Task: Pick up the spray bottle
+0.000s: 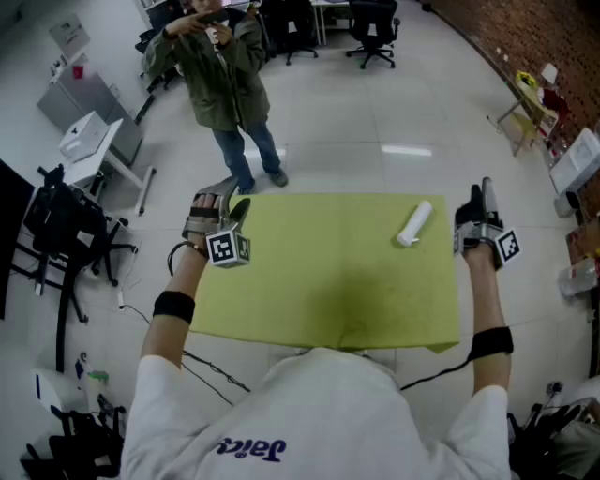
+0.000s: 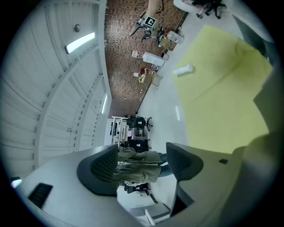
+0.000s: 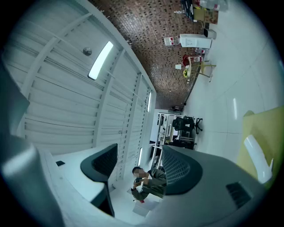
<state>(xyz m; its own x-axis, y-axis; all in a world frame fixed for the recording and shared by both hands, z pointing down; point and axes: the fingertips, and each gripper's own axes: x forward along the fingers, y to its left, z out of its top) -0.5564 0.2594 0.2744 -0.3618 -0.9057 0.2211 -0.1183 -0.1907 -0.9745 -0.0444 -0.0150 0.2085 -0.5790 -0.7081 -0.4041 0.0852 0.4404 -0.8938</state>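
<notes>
The white spray bottle (image 1: 413, 225) lies on its side on the yellow-green table (image 1: 319, 291), near the far right corner. My left gripper (image 1: 227, 202) hovers at the table's far left corner, well away from the bottle. Its jaws stand open with nothing between them (image 2: 142, 162). In the left gripper view the bottle (image 2: 183, 69) is small and far across the table (image 2: 222, 93). My right gripper (image 1: 478, 210) is raised just off the table's right edge, to the right of the bottle. It is open and empty (image 3: 137, 166), tilted upward, with the bottle (image 3: 257, 157) at the frame's lower right.
A person in a green coat (image 1: 225, 75) stands just beyond the table's far edge. A white cart (image 1: 94, 141) and a black chair (image 1: 66, 234) stand at the left, with cables (image 1: 141, 291) on the floor. Office chairs (image 1: 375, 28) are at the back, a wooden stool (image 1: 525, 112) at the right.
</notes>
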